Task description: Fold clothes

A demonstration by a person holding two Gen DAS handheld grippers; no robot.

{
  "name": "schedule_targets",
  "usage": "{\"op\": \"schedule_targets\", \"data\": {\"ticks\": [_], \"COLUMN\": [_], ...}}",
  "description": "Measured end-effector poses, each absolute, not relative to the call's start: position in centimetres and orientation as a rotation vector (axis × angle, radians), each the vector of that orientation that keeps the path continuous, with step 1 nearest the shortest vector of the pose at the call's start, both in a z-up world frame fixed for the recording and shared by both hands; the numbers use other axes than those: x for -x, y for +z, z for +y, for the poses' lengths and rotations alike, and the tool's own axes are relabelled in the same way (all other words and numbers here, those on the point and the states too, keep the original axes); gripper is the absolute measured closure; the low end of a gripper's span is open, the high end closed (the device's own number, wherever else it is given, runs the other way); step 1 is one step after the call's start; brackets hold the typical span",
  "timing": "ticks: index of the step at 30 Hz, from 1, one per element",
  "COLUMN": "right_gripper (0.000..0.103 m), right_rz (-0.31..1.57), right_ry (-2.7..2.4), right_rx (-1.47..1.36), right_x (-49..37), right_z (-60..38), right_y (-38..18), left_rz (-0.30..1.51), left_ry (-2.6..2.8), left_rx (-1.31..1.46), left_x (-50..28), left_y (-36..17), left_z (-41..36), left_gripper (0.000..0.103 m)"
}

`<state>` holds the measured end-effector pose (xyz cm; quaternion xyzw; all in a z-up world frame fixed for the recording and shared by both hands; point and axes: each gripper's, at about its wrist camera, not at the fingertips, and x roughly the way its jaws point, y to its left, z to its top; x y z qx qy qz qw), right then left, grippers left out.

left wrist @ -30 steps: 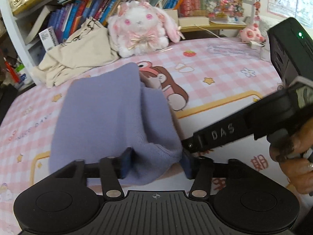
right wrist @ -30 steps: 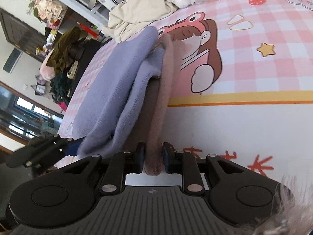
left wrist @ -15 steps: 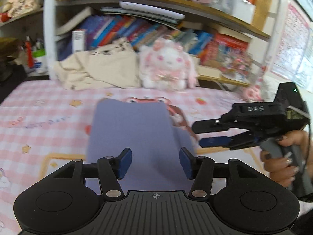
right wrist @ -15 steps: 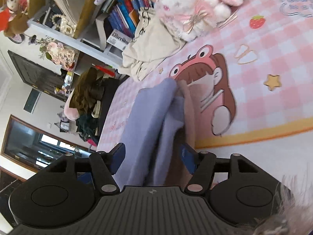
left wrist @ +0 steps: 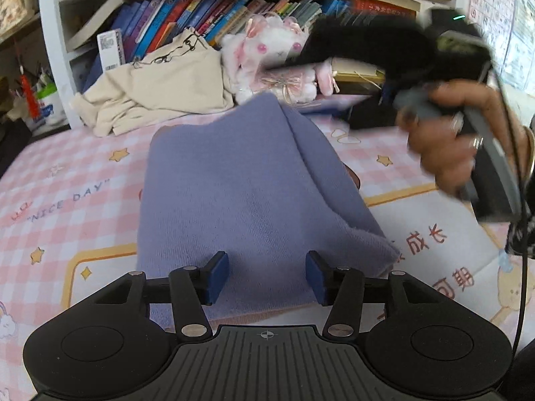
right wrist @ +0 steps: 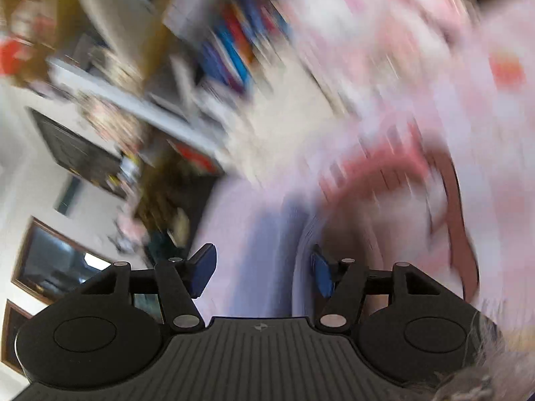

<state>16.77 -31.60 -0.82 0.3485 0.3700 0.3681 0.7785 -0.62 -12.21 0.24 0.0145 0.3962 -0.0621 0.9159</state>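
Note:
A lavender garment [left wrist: 247,183] lies folded in a thick rectangle on the pink checked bedsheet [left wrist: 67,200], with a pinkish layer showing under its near edge. My left gripper [left wrist: 267,275] hovers open over the near edge, nothing between its blue pads. In the left wrist view the right gripper [left wrist: 384,50] is a dark blur at the upper right, held by a person's hand [left wrist: 451,133] above the garment's far right corner. The right wrist view is smeared by motion. It shows my right gripper [right wrist: 262,272] open and empty, with the lavender garment [right wrist: 254,234] below it.
A crumpled cream garment [left wrist: 157,90] and a white-and-pink plush rabbit [left wrist: 277,63] sit at the far edge of the bed. Behind them stands a bookshelf [left wrist: 200,13] packed with books. A cable [left wrist: 521,284] hangs at the right.
Both grippers let go of the folded garment and drew back from it. The right jaws went from shut on the pinkish fold to open, and the right gripper swung up and away.

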Motion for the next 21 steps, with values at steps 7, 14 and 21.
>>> {"op": "schedule_targets", "data": {"ticks": [7, 14, 21], "right_gripper": [0.044, 0.043, 0.091], "right_rz": [0.847, 1.139, 1.001], "right_ry": [0.703, 0.751, 0.758], "right_rx": [-0.539, -0.488, -0.179], "right_x": [-14.5, -10.8, -10.2], "right_z": [-33.4, -31.3, -26.6], "right_y": [1.2, -0.9, -0.5], "left_rz": [0.715, 0.719, 0.747], "left_ry": [-0.230, -0.101, -0.108], "left_rx": [0.057, 0.005, 0.134], "left_x": [1.9, 1.3, 0.2], "left_y": [3.8, 3.2, 1.4], "left_z": [-10.7, -8.9, -8.5], "left_gripper": [0.051, 0.053, 0.062]}}
